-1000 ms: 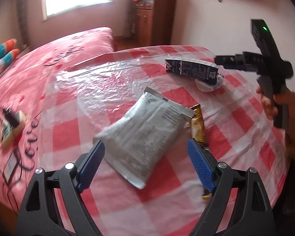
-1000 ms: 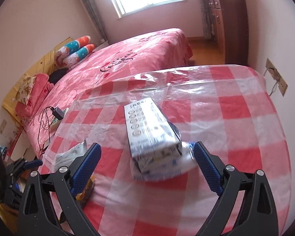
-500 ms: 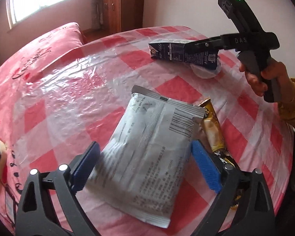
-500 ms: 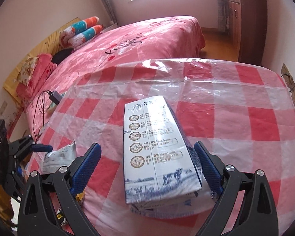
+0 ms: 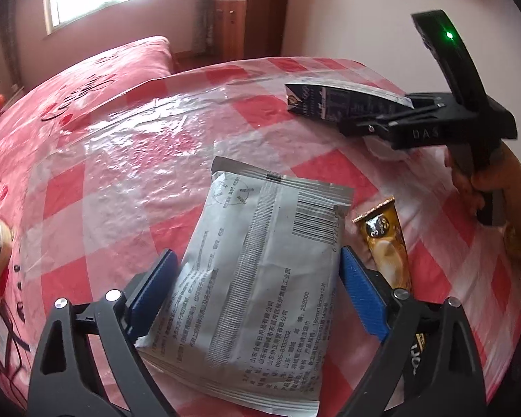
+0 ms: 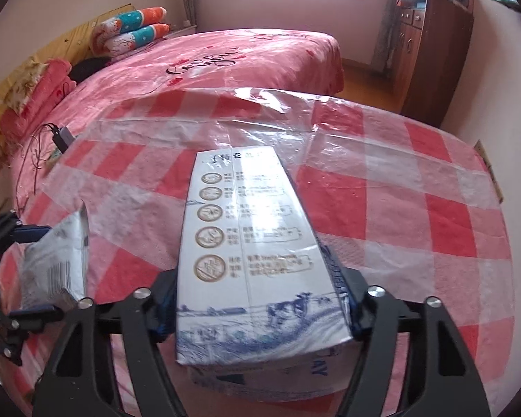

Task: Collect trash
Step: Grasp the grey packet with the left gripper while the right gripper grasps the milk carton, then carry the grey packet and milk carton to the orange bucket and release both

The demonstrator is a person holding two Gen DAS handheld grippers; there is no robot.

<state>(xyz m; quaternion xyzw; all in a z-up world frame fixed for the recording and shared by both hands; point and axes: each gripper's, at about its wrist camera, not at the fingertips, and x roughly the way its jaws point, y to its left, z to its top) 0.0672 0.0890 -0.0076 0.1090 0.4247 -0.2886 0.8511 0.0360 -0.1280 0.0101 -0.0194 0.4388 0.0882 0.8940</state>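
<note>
The milk carton [image 6: 257,257] is being clamped by the closing right claw [image 6: 257,312], while the silver pouch [image 5: 257,274] is being straddled by the open left claw [image 5: 257,288]; squeezing is being advised gently.

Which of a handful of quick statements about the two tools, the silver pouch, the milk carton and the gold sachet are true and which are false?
1. The right tool is closed on the milk carton. True; its jaws have just been closing.
2. The left tool straddles the silver pouch. True; the pouch lies between its blue fingers.
3. The gold sachet lies on top of the carton. False; it lies on the checked tablecloth beside the pouch.
4. The carton stands upright. False; it lies on its side.
5. The pouch's barcode faces down. False; it faces up.
</note>
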